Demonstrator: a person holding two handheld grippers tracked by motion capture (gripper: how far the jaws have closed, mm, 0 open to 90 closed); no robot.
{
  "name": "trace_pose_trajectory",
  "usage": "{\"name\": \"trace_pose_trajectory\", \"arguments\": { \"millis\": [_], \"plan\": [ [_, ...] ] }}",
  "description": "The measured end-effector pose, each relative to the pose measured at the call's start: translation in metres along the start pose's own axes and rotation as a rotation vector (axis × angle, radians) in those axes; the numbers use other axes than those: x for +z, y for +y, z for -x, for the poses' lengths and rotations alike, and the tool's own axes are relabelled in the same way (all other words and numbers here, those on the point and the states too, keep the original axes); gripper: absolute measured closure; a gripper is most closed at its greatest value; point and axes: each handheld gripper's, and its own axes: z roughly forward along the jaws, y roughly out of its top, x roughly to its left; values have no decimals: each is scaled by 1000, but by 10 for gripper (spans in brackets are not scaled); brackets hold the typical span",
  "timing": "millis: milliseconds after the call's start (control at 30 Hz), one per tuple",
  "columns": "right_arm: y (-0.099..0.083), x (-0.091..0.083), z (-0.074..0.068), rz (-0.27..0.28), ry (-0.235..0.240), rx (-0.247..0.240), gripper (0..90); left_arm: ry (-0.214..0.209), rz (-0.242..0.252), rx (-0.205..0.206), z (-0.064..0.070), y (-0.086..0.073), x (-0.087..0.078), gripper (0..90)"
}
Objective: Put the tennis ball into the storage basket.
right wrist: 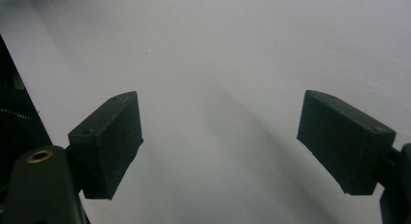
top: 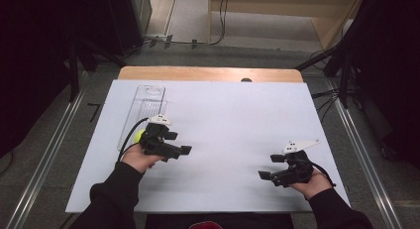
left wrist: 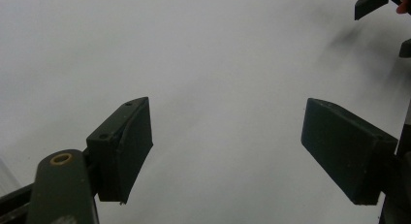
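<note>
Jaws are standing wide apart and empty on both the left gripper [top: 184, 150] and right gripper [top: 264, 175]; reaching carelessly risks nudging the yellow-green ball [top: 139, 136] against the clear tube [top: 141, 112], left of centre.

1. Left gripper [top: 179, 143]: black body, white three-cornered plate on top, black cable trailing
2. Right gripper [top: 270, 167]: black, with a white three-cornered plate and black cable
3. Jaws: flat black rectangular pads with small screw holes; brass-ringed hole at the base
4. Sleeves [top: 115, 194]: black, long
</note>
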Motion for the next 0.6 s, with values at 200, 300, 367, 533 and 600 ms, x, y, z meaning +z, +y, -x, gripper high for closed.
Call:
{"name": "trace_pose_trajectory", "arguments": {
  "millis": [200, 300, 367, 533, 600],
  "plan": [
    [0, 0, 0, 1, -2, 3, 141, -1, 1, 32, 3, -7, -3, 192],
    [0, 0, 0, 0, -1, 4, 141, -6, 6, 36, 4, -10, -3, 192],
    [0, 0, 0, -1, 0, 3, 141, -3, 9, 44, 5, -12, -4, 192],
    [0, 0, 0, -2, 0, 5, 141, 4, 19, 46, 8, -16, -5, 192],
    [0, 0, 0, -2, 0, 6, 141, -5, 24, 46, 8, -18, -5, 192]
  ]
}}
